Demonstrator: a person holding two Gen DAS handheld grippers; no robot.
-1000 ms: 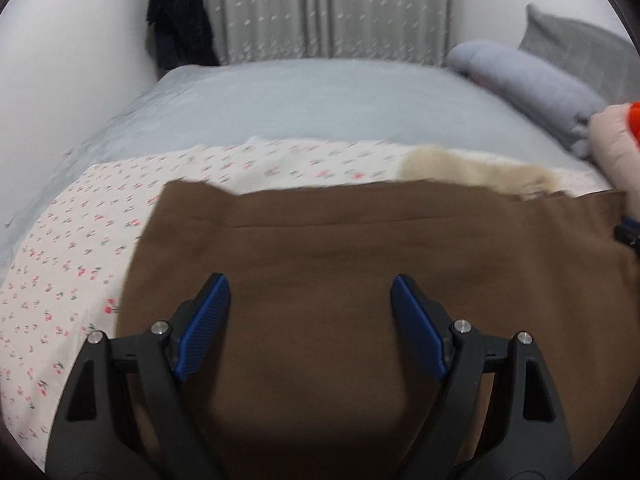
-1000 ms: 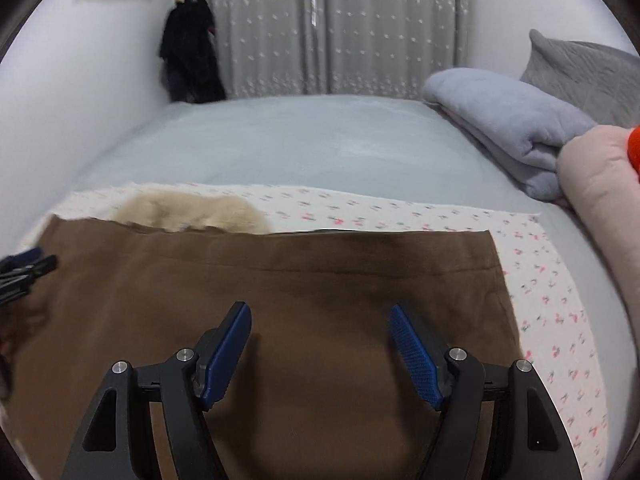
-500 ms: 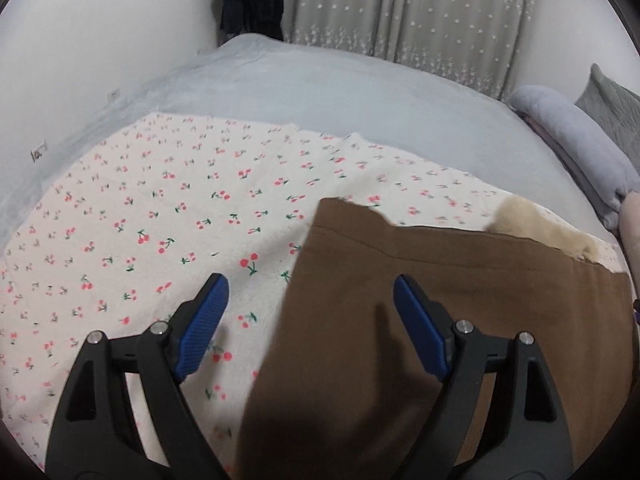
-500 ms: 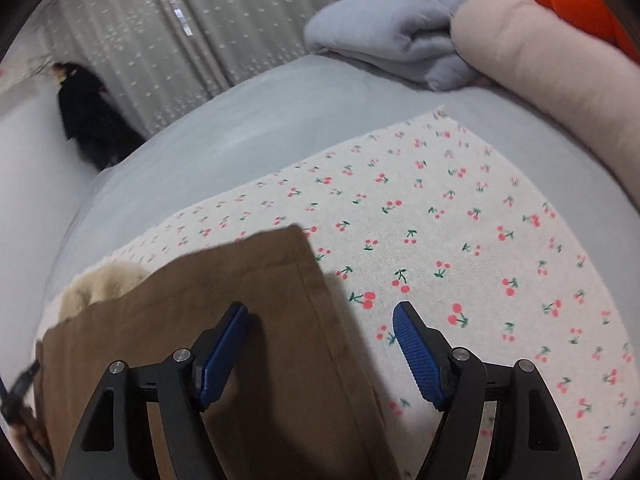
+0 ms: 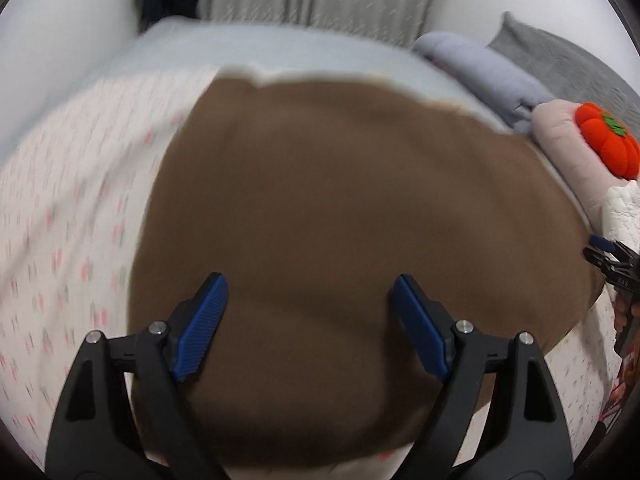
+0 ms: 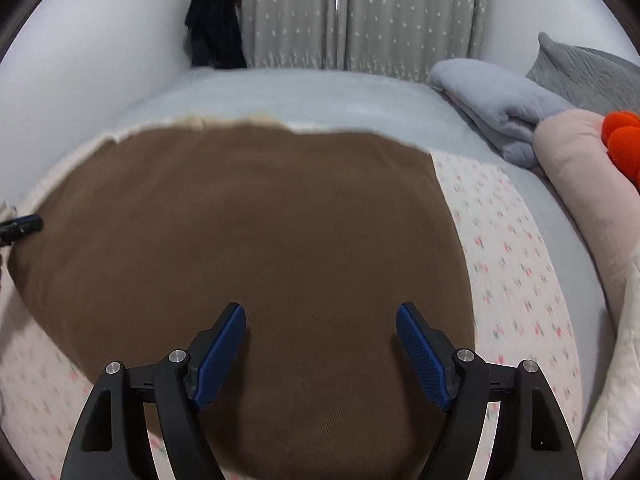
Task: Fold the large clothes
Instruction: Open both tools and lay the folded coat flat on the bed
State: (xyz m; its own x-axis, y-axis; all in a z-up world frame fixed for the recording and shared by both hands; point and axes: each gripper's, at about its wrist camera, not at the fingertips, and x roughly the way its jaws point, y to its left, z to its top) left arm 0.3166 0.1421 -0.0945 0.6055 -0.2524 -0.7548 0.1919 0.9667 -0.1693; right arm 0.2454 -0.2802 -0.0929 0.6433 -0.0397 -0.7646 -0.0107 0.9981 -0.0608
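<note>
A large brown garment (image 5: 344,208) lies flat on a cherry-print sheet (image 5: 72,216) on the bed; it also fills the right wrist view (image 6: 256,232). A cream fleece edge (image 6: 228,121) peeks out along its far side. My left gripper (image 5: 308,320) hovers open and empty over the garment's near left part. My right gripper (image 6: 320,340) hovers open and empty over its near right part. The right gripper's tip (image 5: 612,258) shows at the left wrist view's right edge, and the left gripper's tip (image 6: 20,228) at the right wrist view's left edge.
A grey bedspread (image 6: 304,96) stretches to the curtains (image 6: 360,12). A folded grey blanket (image 6: 496,108), a grey pillow (image 6: 588,72), a pink cushion (image 6: 588,184) and an orange pumpkin plush (image 5: 608,144) sit at the right. A dark coat (image 6: 214,20) hangs at the back left.
Both grippers swung out toward the garment's side edges half a second ago and are now back over its middle. The garment fills more of both views. Both stay open.
</note>
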